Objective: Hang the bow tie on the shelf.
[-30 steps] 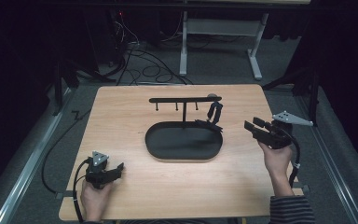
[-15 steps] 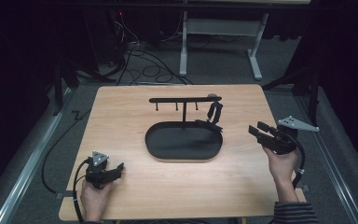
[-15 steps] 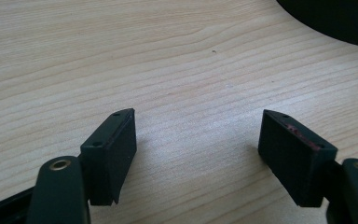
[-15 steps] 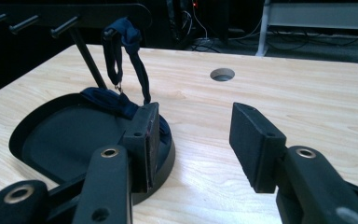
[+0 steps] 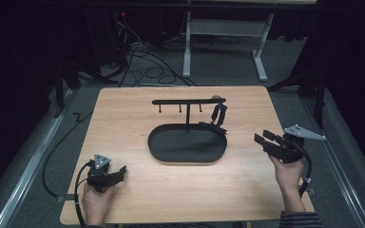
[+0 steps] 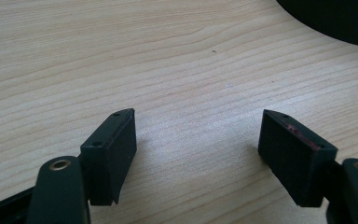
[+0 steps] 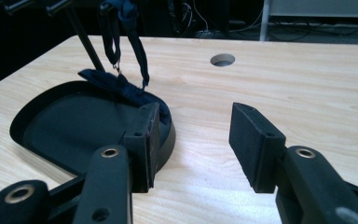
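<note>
Table: a light wooden table [image 5: 138, 118] takes up the middle of the high view.
Stand: a black oval-based stand [image 5: 187, 142] sits at the centre, its crossbar toward the top.
Strap: a dark blue strap [image 5: 217, 116] hangs from the bar's right end, its lower end draped on the base rim.
Left gripper [image 5: 118, 172]: lower left, low over bare wood, jaws apart, nothing between.
Right gripper [image 5: 261, 140]: right of centre, held by a hand [image 5: 286, 173], jaws apart, nothing between.

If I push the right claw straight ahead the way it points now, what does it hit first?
Probably the near rim of the black oval tray: the open right claw aims just past that edge, with bare wooden table beyond. Depth is unclear, so it may only graze it.
</note>
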A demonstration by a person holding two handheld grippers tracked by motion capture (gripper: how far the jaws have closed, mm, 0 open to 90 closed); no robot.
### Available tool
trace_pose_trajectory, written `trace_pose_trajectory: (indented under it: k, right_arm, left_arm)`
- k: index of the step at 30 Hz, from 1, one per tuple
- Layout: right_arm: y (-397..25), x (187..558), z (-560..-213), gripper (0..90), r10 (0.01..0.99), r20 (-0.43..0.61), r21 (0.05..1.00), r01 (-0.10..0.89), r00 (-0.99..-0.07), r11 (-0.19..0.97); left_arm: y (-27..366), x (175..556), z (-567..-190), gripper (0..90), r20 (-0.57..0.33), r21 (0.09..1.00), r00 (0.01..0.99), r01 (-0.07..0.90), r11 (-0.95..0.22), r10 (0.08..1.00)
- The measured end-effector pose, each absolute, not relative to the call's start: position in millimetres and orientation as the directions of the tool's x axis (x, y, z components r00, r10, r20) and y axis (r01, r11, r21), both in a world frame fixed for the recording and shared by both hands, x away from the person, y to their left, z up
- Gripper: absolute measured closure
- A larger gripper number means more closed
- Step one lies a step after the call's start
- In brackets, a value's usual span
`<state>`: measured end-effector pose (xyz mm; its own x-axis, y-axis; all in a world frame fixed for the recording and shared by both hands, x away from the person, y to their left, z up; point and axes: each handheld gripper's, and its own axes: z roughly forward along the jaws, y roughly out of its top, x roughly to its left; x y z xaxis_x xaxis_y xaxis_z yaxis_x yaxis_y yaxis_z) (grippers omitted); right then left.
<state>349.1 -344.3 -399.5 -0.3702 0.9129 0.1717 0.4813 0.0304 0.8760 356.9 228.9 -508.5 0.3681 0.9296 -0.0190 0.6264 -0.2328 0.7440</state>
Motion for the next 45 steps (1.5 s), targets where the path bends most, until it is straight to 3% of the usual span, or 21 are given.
trace_pose_trajectory:
  k: [45]
  right_arm:
    - [-339.3,335.0,-443.2,55.4,0.912,0.214,0.848,0.531,-0.349,0.004]
  left_arm:
    - [228.8,356.9,-508.5,28.2,-0.019,0.744,0.368,0.626,-0.233,0.93]
